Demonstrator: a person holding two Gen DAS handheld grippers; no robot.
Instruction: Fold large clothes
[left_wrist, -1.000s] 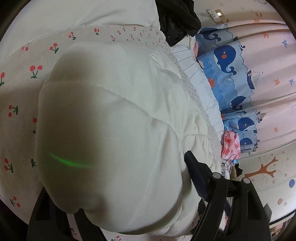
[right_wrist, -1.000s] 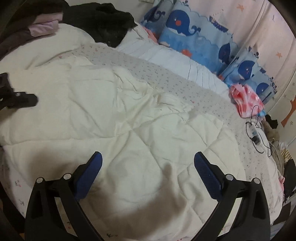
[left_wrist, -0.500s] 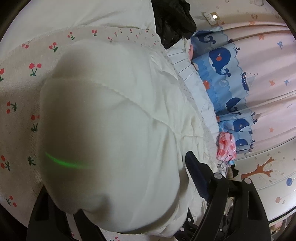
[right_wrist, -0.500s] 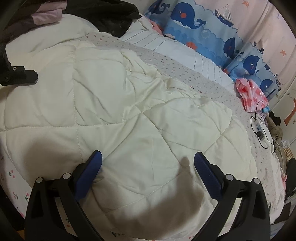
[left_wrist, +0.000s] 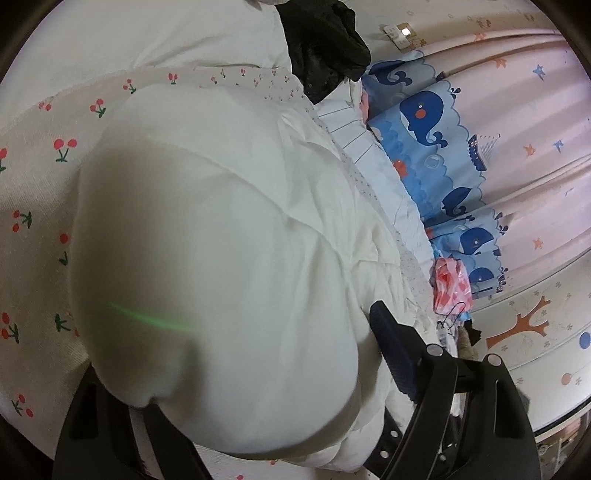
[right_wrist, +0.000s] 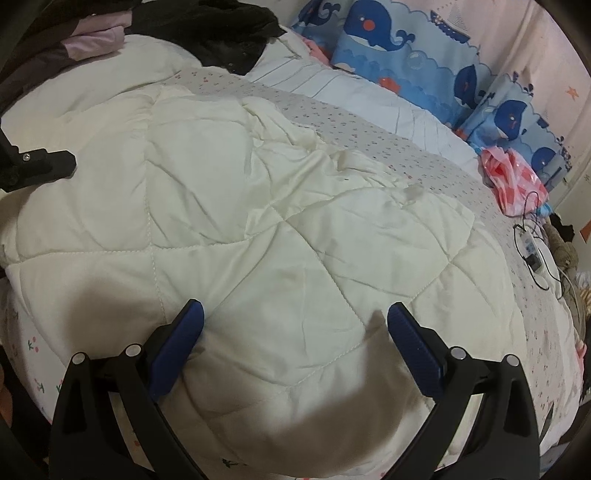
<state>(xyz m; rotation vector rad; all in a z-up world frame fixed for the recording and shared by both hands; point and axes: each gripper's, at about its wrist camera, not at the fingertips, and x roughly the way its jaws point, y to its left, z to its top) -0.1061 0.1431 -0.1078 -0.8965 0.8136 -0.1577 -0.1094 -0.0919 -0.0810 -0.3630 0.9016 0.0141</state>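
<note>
Cream quilt (right_wrist: 280, 229) lies spread over the bed, on a cherry-print sheet (left_wrist: 33, 192) that shows along its near and far edges. Diamond stitching, creases toward the far side.

Right gripper (right_wrist: 295, 332): jaws wide apart, hovering over the quilt's near edge, nothing between the blue pads (right_wrist: 184, 339).

Left gripper (left_wrist: 236, 369): jaws also wide, with a thick bulge of quilt filling the gap and hiding the left finger. Whether the pads actually press on it, cannot tell (right pad looks just beside the fabric). Its black tip shows at the right view's left edge, over the quilt.

Black garment (right_wrist: 221, 33) heaped at the far side; whale curtain (right_wrist: 424, 55) beyond; pink bag (right_wrist: 513, 177) near a cable.
</note>
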